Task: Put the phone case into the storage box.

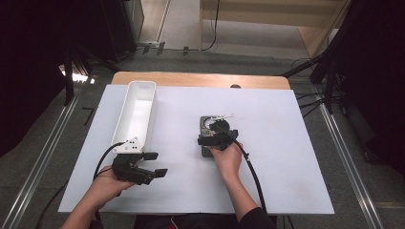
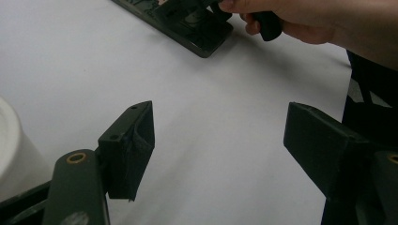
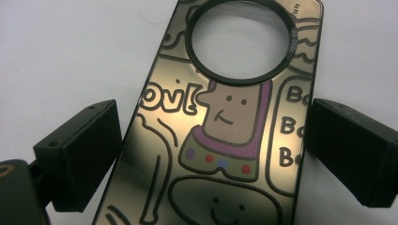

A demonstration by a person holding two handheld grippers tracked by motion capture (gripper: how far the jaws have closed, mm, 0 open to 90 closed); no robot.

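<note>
While our right gripper (image 3: 213,154) sits over the phone case (image 3: 220,140) mid-counter, its jaws are spread on either side of it, not clamping. Our left gripper (image 2: 218,154) hangs wide apart near the white bin (image 1: 136,112).

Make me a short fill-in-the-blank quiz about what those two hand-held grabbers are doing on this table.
1. The right gripper has one jaw on each side of a phone case with a big ____ camera hole.
2. The left gripper holds ____ between its jaws.
3. The long bin beside the left gripper is ____ in colour.
4. The drawn face on the case wears a ____ hood.

Missing words: round; nothing; white; purple
</note>
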